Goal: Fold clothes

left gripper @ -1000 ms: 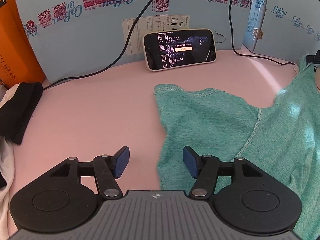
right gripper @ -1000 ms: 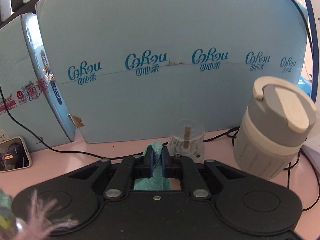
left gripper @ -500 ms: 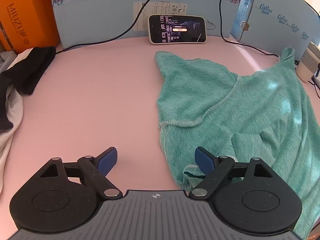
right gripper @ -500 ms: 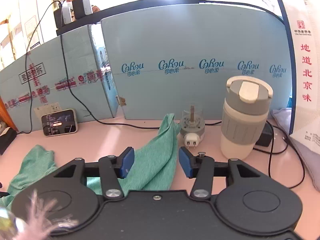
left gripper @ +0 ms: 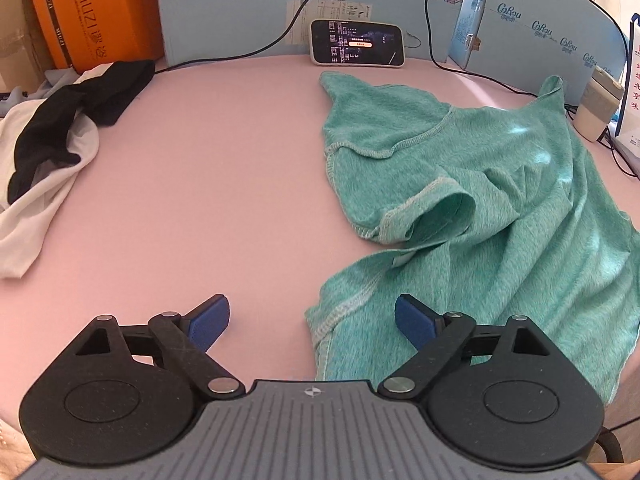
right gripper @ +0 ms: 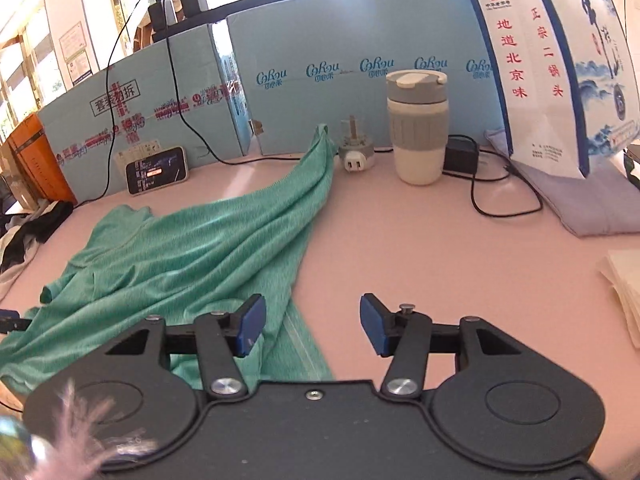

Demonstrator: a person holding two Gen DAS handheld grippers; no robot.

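A: Left wrist view. Left gripper (left gripper: 312, 318) has its jaws spread wide, holding nothing. Green shirt (left gripper: 500, 184) lies rumpled on the pink table (left gripper: 200, 160), ahead of the jaws and off to their right. A hemmed edge sits just short of the right pad, partly between the two pads.

B: Right wrist view agrees. Right gripper (right gripper: 310, 326) also stands parted and empty. The shirt runs from under its left pad away ahead-left, one corner stretched toward the plug adapter (right gripper: 356, 152) and the tumbler (right gripper: 418, 128), both far ahead of the jaws.

A: Handling?

B: Thin knit, by the look: light, limp, no stiffness. It would sag and bunch wherever it is lifted. Not fragile, not slippery, though a pinch may catch two layers at once.

A: One sleeve (left gripper: 424, 212) is curled open mid-cloth, ahead-right of my jaws. Not flat, not folded.

B: Best holds, I judge, are stitched edges: the hem near your right pad, and the hem seam (right gripper: 298, 344) between my pads. Seams give a firmer bite than loose middle cloth.

A: Other clothes (left gripper: 48, 148) lie piled far ahead-left, well apart from the shirt.
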